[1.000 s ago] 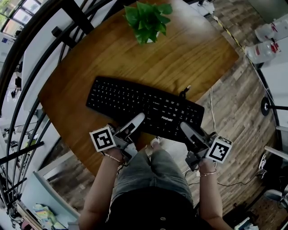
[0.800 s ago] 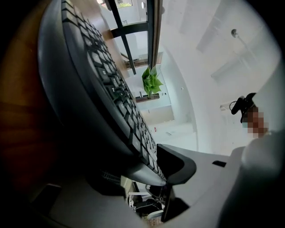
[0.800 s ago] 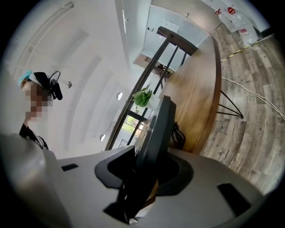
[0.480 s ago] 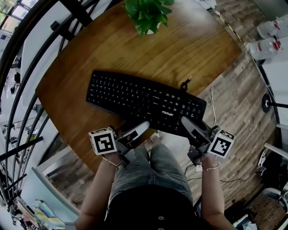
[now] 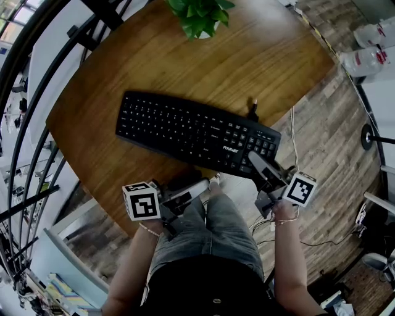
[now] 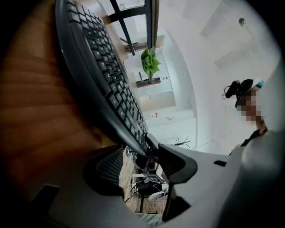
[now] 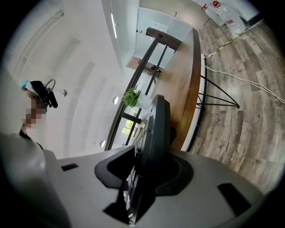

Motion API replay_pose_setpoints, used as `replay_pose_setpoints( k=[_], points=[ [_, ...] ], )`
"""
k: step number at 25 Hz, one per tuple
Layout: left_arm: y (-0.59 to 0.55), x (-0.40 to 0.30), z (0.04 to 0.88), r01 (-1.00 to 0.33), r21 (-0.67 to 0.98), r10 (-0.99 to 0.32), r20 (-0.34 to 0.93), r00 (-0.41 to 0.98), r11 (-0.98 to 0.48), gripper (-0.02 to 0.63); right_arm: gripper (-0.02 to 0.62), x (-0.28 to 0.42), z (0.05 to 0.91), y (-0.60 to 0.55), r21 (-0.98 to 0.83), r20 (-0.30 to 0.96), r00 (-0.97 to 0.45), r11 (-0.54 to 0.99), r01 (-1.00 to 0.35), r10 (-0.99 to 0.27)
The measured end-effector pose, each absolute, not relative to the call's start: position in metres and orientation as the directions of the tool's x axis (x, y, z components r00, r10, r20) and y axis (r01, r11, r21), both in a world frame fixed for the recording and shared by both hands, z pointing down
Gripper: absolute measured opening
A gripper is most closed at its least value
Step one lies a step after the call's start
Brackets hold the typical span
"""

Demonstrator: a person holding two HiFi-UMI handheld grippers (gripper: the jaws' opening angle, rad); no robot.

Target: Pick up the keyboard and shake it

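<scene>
A black keyboard lies slantwise on the round wooden table, its right end reaching past the table's near edge. My right gripper is shut on that right front corner; in the right gripper view the keyboard's edge stands clamped between the two jaws of the gripper. My left gripper hangs open below the table edge, clear of the keyboard's front edge. In the left gripper view the keyboard runs away ahead of the spread jaws of that gripper, and neither pad presses on it.
A potted green plant stands at the table's far side. The keyboard's cable drops to the wooden floor at right. Large water bottles lie far right. Black metal rails curve along the left. My legs are just below the grippers.
My left gripper let go of the keyboard's front edge, opened and drew back toward me. The keyboard now sits slightly farther up the table. The right gripper kept its hold.
</scene>
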State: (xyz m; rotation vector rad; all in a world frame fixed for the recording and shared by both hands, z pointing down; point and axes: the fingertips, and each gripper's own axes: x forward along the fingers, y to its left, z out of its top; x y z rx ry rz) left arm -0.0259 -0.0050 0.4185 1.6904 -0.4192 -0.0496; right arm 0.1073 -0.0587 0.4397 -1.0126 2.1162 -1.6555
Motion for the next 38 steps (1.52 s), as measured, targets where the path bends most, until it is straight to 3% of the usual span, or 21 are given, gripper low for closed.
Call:
replay_pose_setpoints(
  k=[7, 20, 30, 38],
  points=[
    [-0.006, -0.022, 0.417, -0.245, 0.963, -0.293, 0.202, 0.934, -0.116, 0.238, 0.15, 0.108, 0.446, -0.061, -0.93, 0.194, -0.705, 0.101, -0.353, -0.682],
    [-0.005, -0.017, 0.413, -0.218, 0.967, -0.271, 0.176, 0.946, -0.132, 0.238, 0.251, 0.117, 0.456, -0.059, -0.873, 0.308, -0.648, 0.063, -0.483, -0.697],
    [-0.03, -0.021, 0.388, -0.338, 0.872, -0.309, 0.232, 0.922, -0.355, 0.238, 0.273, 0.162, 0.438, -0.059, -0.736, 0.418, -0.497, 0.038, -0.676, -0.76],
    [-0.059, -0.027, 0.355, -0.434, 0.769, -0.393, 0.258, 0.882, -0.469, 0.236, 0.272, 0.151, 0.354, -0.073, -0.699, 0.279, -0.498, 0.182, -0.691, -0.821]
  ],
)
